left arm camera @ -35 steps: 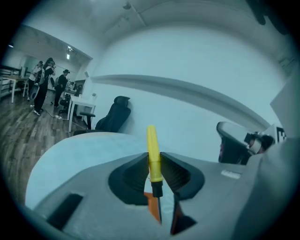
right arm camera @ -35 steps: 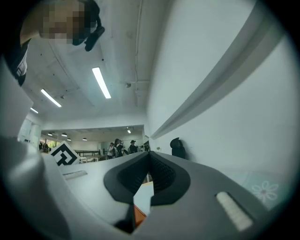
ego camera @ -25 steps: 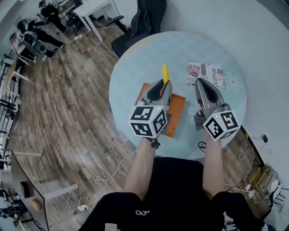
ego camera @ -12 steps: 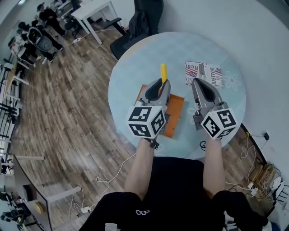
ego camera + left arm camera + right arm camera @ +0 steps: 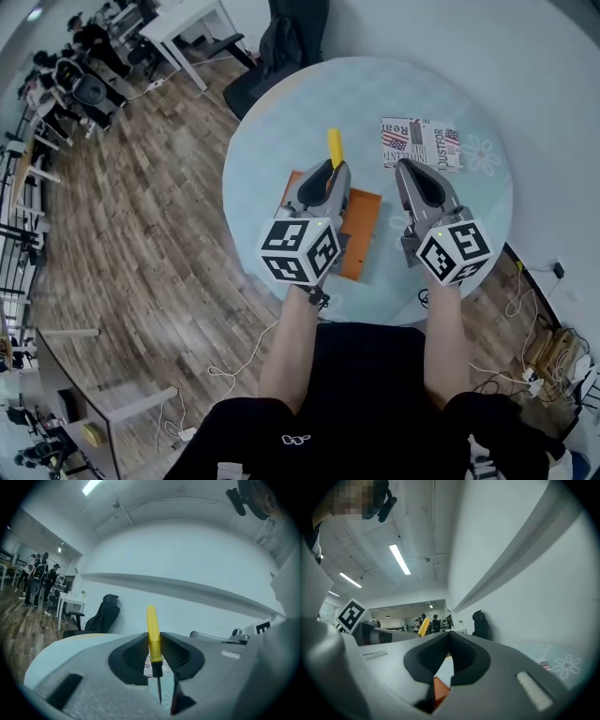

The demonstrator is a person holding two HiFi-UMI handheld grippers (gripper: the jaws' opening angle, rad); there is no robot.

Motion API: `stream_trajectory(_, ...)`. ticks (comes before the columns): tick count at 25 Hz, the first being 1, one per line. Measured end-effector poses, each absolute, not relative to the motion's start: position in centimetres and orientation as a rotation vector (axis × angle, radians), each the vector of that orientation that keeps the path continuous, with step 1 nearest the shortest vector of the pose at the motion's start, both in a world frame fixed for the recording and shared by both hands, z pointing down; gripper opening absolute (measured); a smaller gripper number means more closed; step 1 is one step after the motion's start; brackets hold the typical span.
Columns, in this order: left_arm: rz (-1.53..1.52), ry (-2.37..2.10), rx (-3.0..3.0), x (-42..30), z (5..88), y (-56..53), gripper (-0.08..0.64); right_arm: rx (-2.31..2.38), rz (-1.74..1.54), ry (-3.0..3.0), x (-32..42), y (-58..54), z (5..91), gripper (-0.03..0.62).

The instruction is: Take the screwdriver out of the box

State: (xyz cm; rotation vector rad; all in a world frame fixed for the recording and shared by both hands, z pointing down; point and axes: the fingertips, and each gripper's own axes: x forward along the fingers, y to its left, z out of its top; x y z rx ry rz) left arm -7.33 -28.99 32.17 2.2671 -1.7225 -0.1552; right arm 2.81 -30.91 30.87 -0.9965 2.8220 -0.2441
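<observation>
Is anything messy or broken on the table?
Nothing looks spilled or broken. The orange box lies flat on the round table, the booklet beside it. The yellow screwdriver is off the table, pinched in the left gripper with its handle poking out past the jaws.

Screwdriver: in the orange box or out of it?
Out. The left tool is shut on the screwdriver by its yellow handle, lifted above the orange box, with the bare shaft hanging free.

Open-plan office or lab: wood-plank floor (image 5: pixel 141 206), white desk (image 5: pixel 192 21), black office chair (image 5: pixel 281 42), people (image 5: pixel 80 56) grouped by far desks, ceiling strip lights (image 5: pixel 400 558), cables (image 5: pixel 542 356) on floor beside round table (image 5: pixel 281 112).
</observation>
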Motion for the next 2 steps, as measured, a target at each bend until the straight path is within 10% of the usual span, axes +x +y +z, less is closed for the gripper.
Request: stream_trajectory(2,-0.152,-1.723,2.269,-7.3,32.15,-29.14,0.08,-0.993,-0.245,2.824,2.81,-31.03,30.92,0.008)
